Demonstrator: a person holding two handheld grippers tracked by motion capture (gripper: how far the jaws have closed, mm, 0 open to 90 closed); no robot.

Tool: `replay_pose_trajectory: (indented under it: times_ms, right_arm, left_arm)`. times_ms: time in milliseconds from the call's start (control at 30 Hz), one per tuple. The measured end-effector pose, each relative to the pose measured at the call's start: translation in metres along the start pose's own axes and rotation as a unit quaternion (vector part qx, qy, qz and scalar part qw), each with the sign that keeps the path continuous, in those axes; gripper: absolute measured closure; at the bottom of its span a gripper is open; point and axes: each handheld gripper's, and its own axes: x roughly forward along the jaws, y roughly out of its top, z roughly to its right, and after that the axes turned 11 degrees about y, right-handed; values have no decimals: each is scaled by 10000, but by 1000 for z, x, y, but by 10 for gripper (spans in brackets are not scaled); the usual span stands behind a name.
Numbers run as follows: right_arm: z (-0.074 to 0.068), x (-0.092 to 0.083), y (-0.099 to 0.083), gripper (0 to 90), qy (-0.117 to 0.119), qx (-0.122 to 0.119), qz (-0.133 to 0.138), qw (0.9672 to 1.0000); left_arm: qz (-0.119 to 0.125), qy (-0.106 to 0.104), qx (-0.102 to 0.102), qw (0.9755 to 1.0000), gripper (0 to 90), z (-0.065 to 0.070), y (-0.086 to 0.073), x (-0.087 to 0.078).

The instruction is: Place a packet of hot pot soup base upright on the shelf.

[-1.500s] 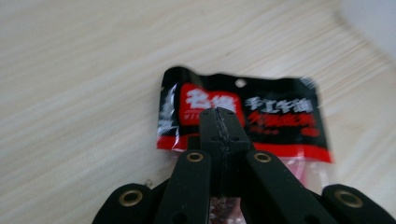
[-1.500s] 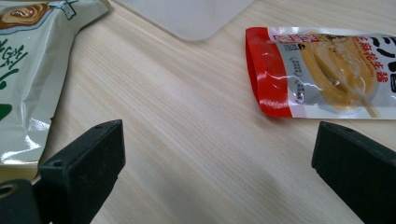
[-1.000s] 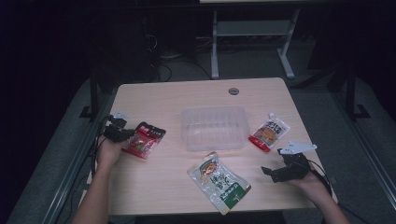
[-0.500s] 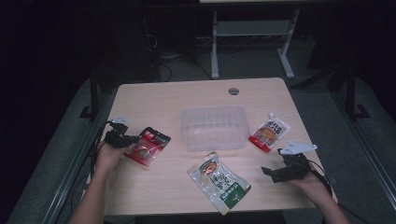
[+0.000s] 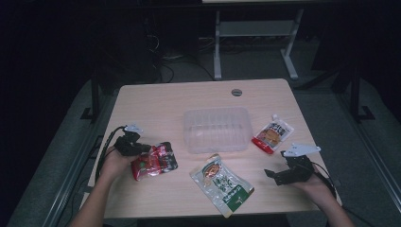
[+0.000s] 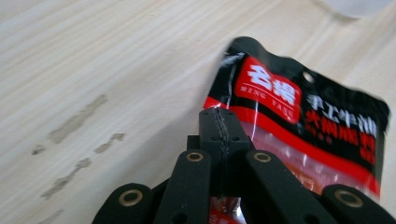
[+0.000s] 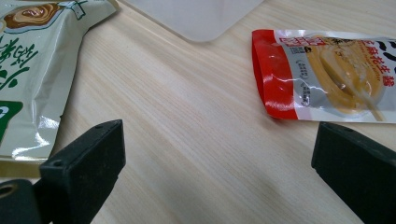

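Note:
My left gripper (image 5: 138,150) is shut on the edge of a red and black snack pouch (image 5: 155,160), which hangs just above the table's left part. In the left gripper view the jaws press together over the red and black pouch (image 6: 299,116). My right gripper (image 5: 275,176) rests near the table's front right with its jaws wide apart and nothing between them. A green and white pouch (image 5: 221,184) lies flat at the front middle. A red and white spouted pouch (image 5: 272,134) lies to the right of a clear plastic container (image 5: 216,128).
The wooden table (image 5: 156,101) has a round cable hole (image 5: 237,92) near its far edge. In the right gripper view the green pouch (image 7: 32,70) lies at left and the spouted pouch (image 7: 327,74) at right, with bare wood between. Dark floor and a desk frame (image 5: 255,33) lie beyond.
My left hand has carried the red and black pouch toward the front and a little to the right. The right gripper and the other pouches have stayed put.

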Motion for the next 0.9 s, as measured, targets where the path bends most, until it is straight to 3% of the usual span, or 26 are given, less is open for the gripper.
replay_pose_trajectory:
  times_ms: [167, 300, 467, 567, 733, 900]
  right_arm:
    - [-1, 0, 0, 24, -5, 0, -9, 10000]
    - [-1, 1, 1, 25, -4, 2, -8, 10000]
    - [-3, 0, 2, 25, 18, -42, -4, 10000]
    - [-6, 0, 2, 26, 101, -59, 8, 9999]
    - [-8, 0, 2, 40, 112, -116, -21, 9999]
    - [-6, 1, 2, 41, 87, -96, -45, 9999]
  left_arm:
    - [51, -192, -7, 9998, 899, 7, -7, -5]
    - [52, -148, 70, 9999, 898, 9, -8, -9]
    - [306, -95, -47, 9995, 898, 11, -7, -25]
    - [325, 95, -31, 9994, 898, 11, -14, -38]
    - [274, 381, -318, 9984, 898, -1, -37, -52]
    - [-144, 691, -547, 9960, 898, -18, -59, -53]
